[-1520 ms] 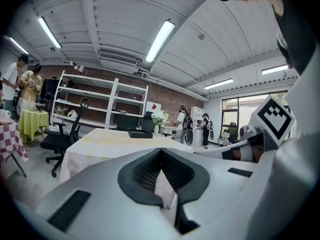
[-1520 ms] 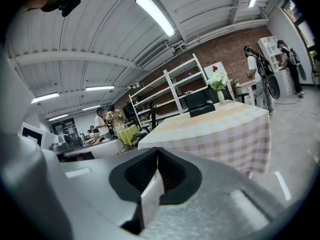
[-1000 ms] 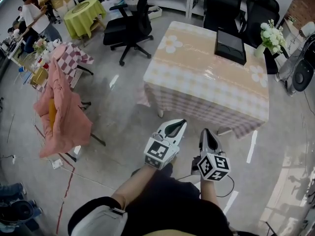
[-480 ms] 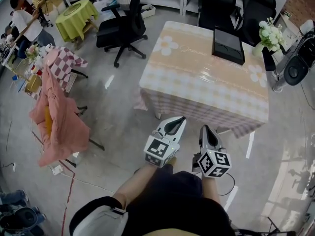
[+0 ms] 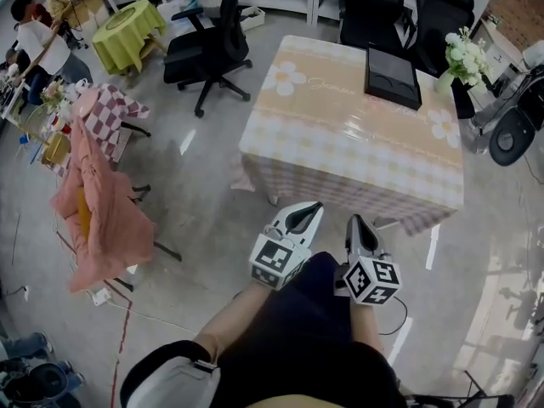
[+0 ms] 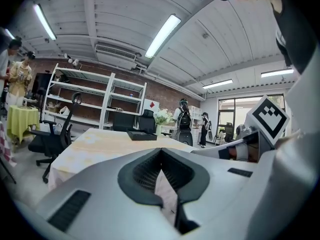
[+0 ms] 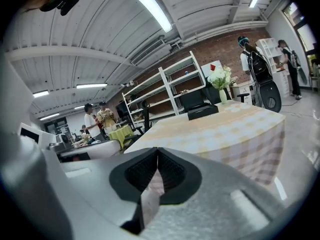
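Note:
Both grippers are held side by side at waist height over the grey floor, pointing at a table (image 5: pixel 340 155) with a beige checked cloth. My left gripper (image 5: pixel 311 206) is shut with nothing in it, its jaws meeting in the left gripper view (image 6: pixel 161 152). My right gripper (image 5: pixel 354 220) is also shut and empty, its jaws pressed together in the right gripper view (image 7: pixel 157 152). On the table's far side lie a black tray (image 5: pixel 393 76) and a vase of white flowers (image 5: pixel 463 56). Neither gripper touches the table.
A black office chair (image 5: pixel 208 48) stands left of the table. Further left are a pink cloth on a rack (image 5: pixel 95 201), a checked stool cover (image 5: pixel 115 109) and a green-covered table (image 5: pixel 129 25) with people nearby. White shelves (image 6: pixel 95 101) line the back wall. A cable lies on the floor (image 5: pixel 399 313).
The table has come nearer and looks larger in both gripper views. Both grippers stay shut and side by side. The people by the back wall have shifted.

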